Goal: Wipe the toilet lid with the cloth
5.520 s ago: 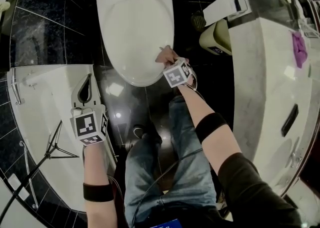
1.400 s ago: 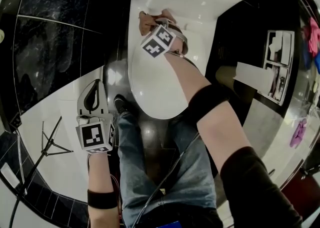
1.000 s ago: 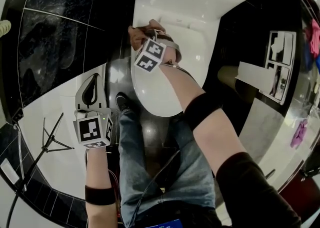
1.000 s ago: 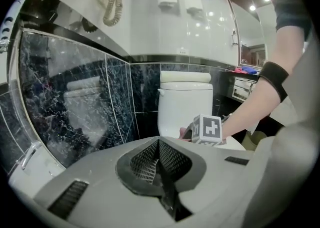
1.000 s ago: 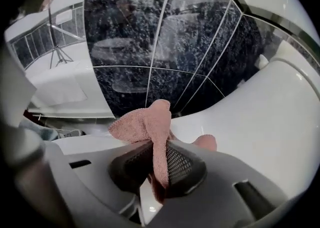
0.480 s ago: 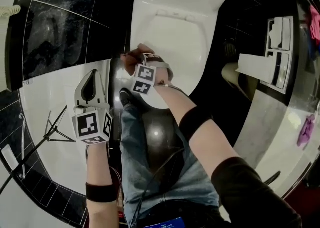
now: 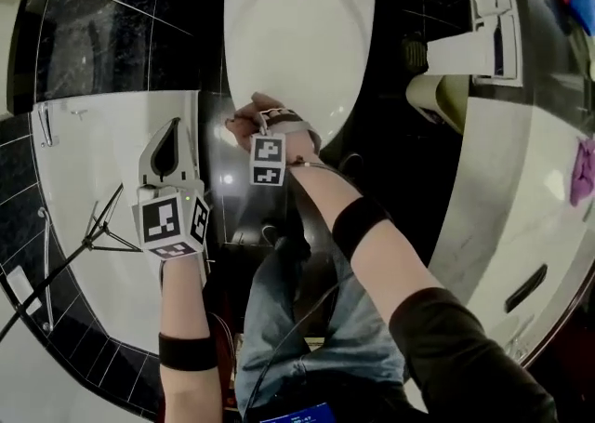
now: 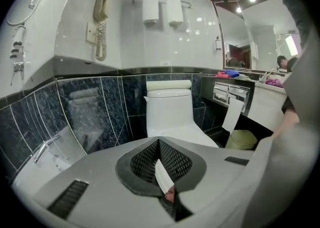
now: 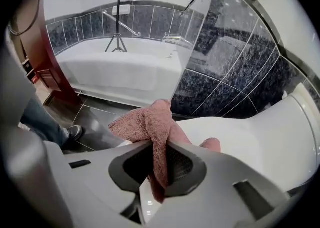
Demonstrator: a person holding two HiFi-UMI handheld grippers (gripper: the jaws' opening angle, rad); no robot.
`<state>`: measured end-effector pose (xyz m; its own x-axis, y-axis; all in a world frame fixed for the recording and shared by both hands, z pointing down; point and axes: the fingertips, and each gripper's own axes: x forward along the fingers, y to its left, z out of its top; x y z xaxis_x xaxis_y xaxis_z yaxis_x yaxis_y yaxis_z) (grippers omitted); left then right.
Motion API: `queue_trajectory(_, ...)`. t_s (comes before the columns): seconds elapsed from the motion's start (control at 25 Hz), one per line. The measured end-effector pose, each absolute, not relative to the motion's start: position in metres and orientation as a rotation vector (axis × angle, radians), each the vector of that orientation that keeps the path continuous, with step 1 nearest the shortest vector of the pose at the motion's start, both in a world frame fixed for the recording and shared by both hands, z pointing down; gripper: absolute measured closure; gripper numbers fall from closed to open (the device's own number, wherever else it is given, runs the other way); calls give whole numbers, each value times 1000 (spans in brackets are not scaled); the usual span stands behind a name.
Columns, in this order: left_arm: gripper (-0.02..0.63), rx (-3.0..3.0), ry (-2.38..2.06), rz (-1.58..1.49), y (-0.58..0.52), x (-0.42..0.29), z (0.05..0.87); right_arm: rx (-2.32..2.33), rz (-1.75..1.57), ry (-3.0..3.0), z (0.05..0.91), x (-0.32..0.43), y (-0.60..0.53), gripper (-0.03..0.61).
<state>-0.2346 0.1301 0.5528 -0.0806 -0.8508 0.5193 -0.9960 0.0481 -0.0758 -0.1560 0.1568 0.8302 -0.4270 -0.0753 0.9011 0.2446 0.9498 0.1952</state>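
where the white bathtub (image 7: 93, 161) ends, the closed toilet lid (image 7: 297, 49) stands beside it; the right claw (image 9: 159, 167) is clamped on the pink cloth (image 9: 150, 122) at the lid's front edge, and the left claw (image 8: 160, 164) has its jaws together

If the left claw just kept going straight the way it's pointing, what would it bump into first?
Probably the toilet: the left claw aims squarely at it, with nothing showing in between, though depth is hard to judge.
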Motion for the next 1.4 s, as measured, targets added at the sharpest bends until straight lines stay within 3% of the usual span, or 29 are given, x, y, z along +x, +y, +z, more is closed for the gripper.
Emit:
queue_trajectory(0.4,611,1925,-1936,658,213,-205,553,7,-229,-1959,835,-87,216,508)
queue_trajectory(0.8,611,1943,-1945,629,228,-196,533,169,76,-1922,833,-38,214,506)
queue_trajectory(1.04,611,1951,-1954,579,231,-196,494,312,263,-2064,742,-43,200,506)
queue_trajectory(1.4,611,1992,-1942,513,244,-184,383,515,350,-2273,526,-32,183,505)
